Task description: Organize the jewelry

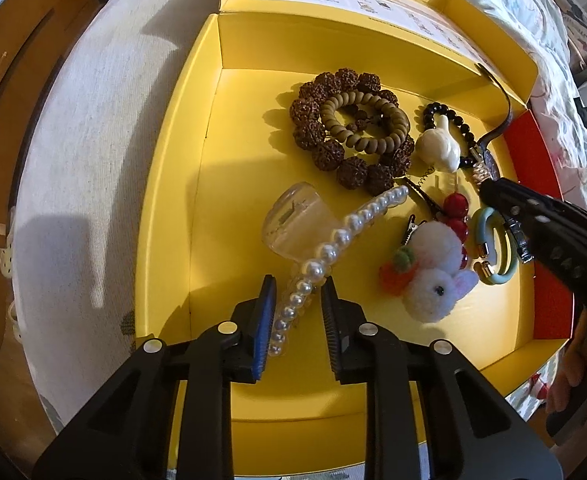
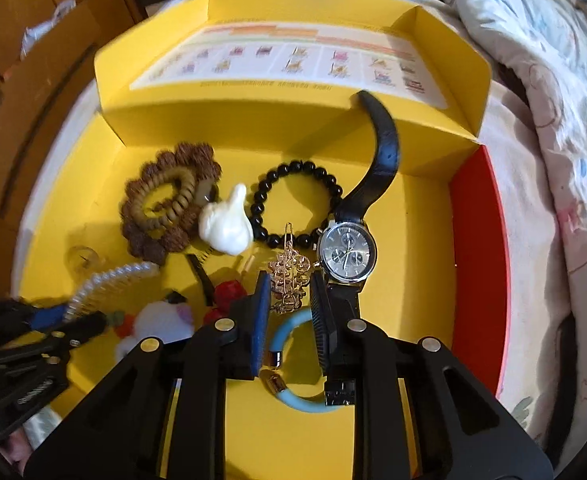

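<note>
Right now you are working inside the open yellow cardboard box (image 1: pixel 181 184), which is holding all the jewelry. Three bead bracelets are lying at its far side: a knobbly dark-brown seed one (image 1: pixel 313 120), a tan wooden disc one (image 1: pixel 363 122) inside it, and a black glossy one (image 2: pixel 299 200). One black-strapped wristwatch (image 2: pixel 347 254) is lying beside them. Your left gripper (image 1: pixel 298 304) is sitting open around the pearl-lined hair clip (image 1: pixel 333 244). Your right gripper (image 2: pixel 291 296) is standing open around the gold ornate brooch (image 2: pixel 289 276), above one light-blue bangle (image 2: pixel 293 360).
</note>
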Available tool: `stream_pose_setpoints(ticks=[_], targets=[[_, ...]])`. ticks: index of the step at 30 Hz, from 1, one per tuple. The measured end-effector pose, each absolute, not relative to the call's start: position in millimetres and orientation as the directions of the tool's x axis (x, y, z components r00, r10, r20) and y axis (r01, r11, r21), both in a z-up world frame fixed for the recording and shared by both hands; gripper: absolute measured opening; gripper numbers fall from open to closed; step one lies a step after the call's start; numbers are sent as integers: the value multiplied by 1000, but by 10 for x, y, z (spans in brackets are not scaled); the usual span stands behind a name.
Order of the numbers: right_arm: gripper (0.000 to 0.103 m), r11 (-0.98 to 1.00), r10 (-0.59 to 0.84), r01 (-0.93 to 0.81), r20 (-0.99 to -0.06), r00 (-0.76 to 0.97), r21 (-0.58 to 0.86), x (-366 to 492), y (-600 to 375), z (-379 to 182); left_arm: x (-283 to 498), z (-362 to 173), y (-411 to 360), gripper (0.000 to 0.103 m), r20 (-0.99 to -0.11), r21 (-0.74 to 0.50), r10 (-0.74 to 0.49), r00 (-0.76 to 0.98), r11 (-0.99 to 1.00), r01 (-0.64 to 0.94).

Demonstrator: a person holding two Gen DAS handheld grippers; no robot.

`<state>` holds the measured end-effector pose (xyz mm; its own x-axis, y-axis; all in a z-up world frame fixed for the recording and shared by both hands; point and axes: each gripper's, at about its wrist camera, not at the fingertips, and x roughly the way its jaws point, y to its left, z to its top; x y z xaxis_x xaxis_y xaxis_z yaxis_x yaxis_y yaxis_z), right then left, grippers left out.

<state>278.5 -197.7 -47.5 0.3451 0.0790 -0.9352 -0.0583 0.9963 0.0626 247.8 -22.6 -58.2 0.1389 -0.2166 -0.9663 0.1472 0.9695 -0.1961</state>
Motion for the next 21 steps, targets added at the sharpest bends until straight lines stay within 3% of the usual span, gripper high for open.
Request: stream_pose_setpoints(ticks=[15,21], targets=[[21,992,129,-46,-916,380,121,2688,-2038,-185,2374,-164,50,19,-939,-248,-275,207,958,144],[21,991,134,-48,-916,379,125,2677,-2041,-187,2394,-275,-33,20,-951,-196,-229,208,966,166]])
